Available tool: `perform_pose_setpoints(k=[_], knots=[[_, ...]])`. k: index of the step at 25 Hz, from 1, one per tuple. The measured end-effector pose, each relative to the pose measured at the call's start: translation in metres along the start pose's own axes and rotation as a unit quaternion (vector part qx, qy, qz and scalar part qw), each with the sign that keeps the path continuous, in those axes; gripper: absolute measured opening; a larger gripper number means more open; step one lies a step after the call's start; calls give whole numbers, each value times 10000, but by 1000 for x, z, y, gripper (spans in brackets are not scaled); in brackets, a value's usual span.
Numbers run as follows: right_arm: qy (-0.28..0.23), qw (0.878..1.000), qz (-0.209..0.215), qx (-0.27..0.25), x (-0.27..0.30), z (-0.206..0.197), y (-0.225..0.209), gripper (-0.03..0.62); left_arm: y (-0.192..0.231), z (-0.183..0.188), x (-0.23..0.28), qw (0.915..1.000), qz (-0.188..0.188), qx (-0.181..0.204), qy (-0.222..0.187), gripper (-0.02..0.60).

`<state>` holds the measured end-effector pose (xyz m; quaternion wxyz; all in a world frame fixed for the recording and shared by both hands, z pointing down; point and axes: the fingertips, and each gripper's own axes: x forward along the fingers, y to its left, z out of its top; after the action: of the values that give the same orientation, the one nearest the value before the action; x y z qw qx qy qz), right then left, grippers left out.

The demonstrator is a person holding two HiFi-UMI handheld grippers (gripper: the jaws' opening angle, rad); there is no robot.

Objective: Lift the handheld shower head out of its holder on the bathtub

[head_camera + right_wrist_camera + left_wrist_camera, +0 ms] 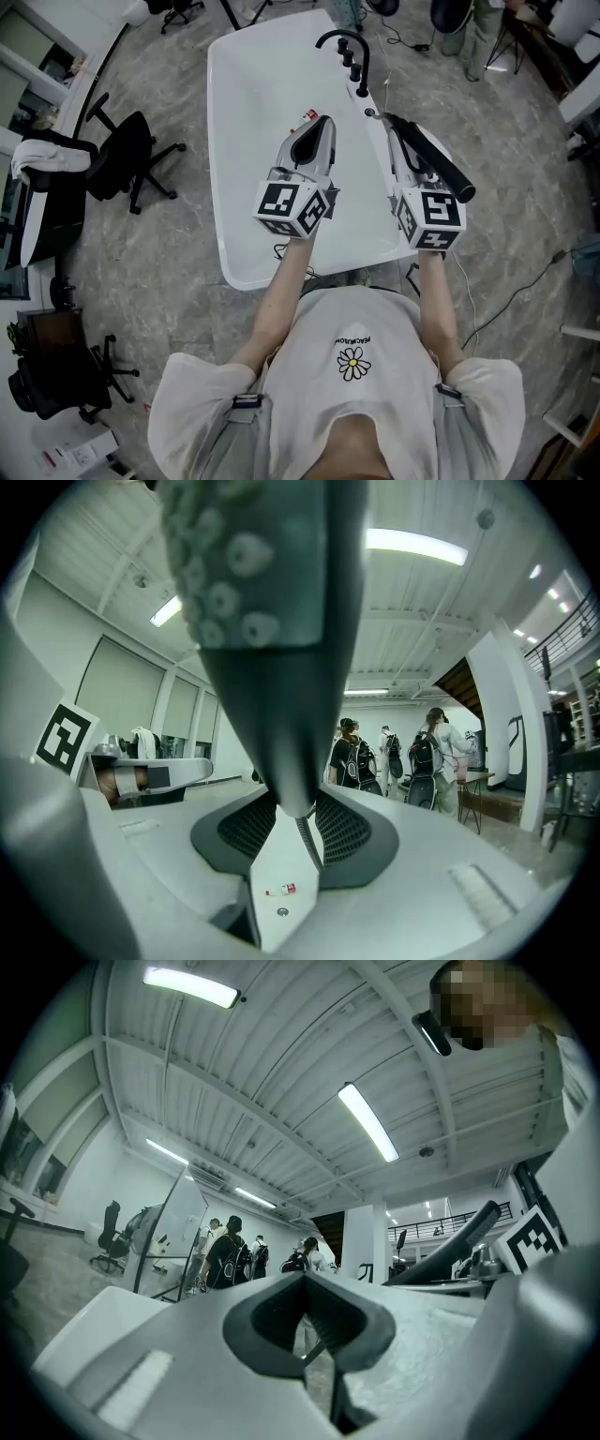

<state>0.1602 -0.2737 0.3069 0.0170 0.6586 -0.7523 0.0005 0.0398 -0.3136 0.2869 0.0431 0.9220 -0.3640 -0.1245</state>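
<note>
The black handheld shower head [441,164] lies along my right gripper [392,124], over the right rim of the white bathtub [244,141]. In the right gripper view its nozzle face [225,583] looms close at the top, and its handle narrows down into my right gripper [298,816], which is shut on it. My left gripper [324,122] hovers over the middle of the tub, shut with nothing in it. The left gripper view has my left gripper [306,1283] with its jaws together, and the shower head [450,1249] passing at the right.
A black faucet [349,45] with knobs stands on the tub's far right rim. A small red-and-white bottle [307,114] lies in the tub. Black office chairs [131,155] stand to the left, cables [506,300] trail on the floor to the right, and people [356,757] stand in the background.
</note>
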Motion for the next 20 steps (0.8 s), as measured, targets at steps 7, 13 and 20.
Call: perform_pose_setpoints(k=[7, 13, 20], knots=[[23, 9999, -101, -13, 0, -5, -6, 150, 1, -4, -1, 10000, -5, -2, 14, 1], [-18, 10000, -69, -4, 3, -3, -6, 150, 1, -5, 1, 10000, -41, -24, 20, 1], [-61, 9999, -90, -72, 5, -2, -5, 150, 6, -10, 0, 10000, -27, -37, 75, 1]])
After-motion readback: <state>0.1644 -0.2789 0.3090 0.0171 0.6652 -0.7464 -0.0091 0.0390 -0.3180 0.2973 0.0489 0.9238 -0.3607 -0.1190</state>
